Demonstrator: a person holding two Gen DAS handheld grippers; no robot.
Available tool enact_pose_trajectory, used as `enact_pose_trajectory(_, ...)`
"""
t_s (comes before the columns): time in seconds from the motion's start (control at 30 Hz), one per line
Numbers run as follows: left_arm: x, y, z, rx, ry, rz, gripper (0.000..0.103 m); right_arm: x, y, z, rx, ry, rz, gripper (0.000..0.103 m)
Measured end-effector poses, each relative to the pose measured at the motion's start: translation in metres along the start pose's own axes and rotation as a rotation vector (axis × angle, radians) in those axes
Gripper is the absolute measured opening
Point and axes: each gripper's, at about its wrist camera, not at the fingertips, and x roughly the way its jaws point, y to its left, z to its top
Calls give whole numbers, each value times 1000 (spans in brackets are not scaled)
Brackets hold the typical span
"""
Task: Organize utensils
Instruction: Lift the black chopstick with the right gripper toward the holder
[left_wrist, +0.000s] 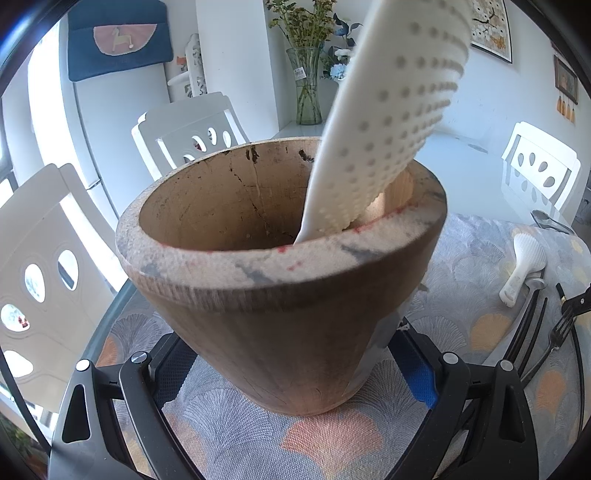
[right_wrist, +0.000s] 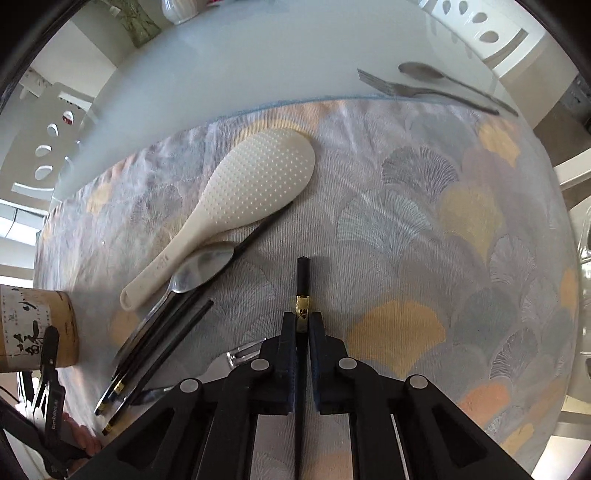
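Progress: early. 1 white paddle (left_wrist: 388, 122) already stands in the holder (left_wrist: 280, 280), handle down, leaning on the near-right rim. Nothing else shows inside it.

Left on the cloth (right_wrist: 424, 221), right-wrist view:
- 2nd paddle (right_wrist: 236, 199), left of centre, handle toward the holder
- spoon (right_wrist: 201, 271) just beside that handle, touching or overlapping it
- loose black chopsticks (right_wrist: 155, 343) in a bundle near-left; exact count unclear, at least 3
- a fork (right_wrist: 236, 356) partly hidden under the right gripper
- far right, off the cloth on the bare table (right_wrist: 221, 74): another fork (right_wrist: 406, 90) and spoon (right_wrist: 436, 75), side by side

So most of the job remains.

Right gripper (right_wrist: 303, 325): closed on 1 black chopstick (right_wrist: 303, 280). Pads clamp it just behind the gold band, butt end sticking out forward past the tips. Gripper points steeply down at the cloth, right of the bundle. Holder sits well off to its left, so the carry is not done.

Left gripper (left_wrist: 295, 369): fingers sit either side of the holder's base, angled down. The holder wall hides the pads, so contact is uncertain; I read it as bracing the holder, not a confirmed clamp. A hand (right_wrist: 79, 434) shows behind it at near-left.
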Motion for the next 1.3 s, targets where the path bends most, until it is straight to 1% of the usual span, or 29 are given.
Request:
enact_pose_trajectory(0.1,0,0,0,-1,0,-2,95,-15,-3,-5,35,-38,62,6)
enact_pose_trajectory(0.2,0,-1,0,-1,0,-1,95,-32,-7,-8,32,-64,116,6)
enact_pose_trajectory(0.33,0,-1,0,-1,0,-1,95,-58,5,-11,-11,-81,173,6)
enact_pose_trajectory(0.5,0,-1,0,-1,0,-1,95,-71,29,-14,-62,-91,255,6)
enact_pose_trajectory(0.57,0,-1,0,-1,0,-1,95,-75,39,-23,-79,-105,277,6)
enact_pose_trajectory(0.8,0,-1,-1,-1,0,-1,95,-99,71,-26,-158,-169,316,6)
enact_pose_trajectory(0.97,2,-4,0,-1,0,0,95,-120,95,-29,-219,-255,306,6)
enact_pose_trajectory(1.1,1,-4,0,0,0,0,95,-145,113,-32,-273,-326,290,6)
enact_pose_trajectory(1.3,1,-4,0,0,-1,0,95,-179,132,-29,-309,-403,320,6)
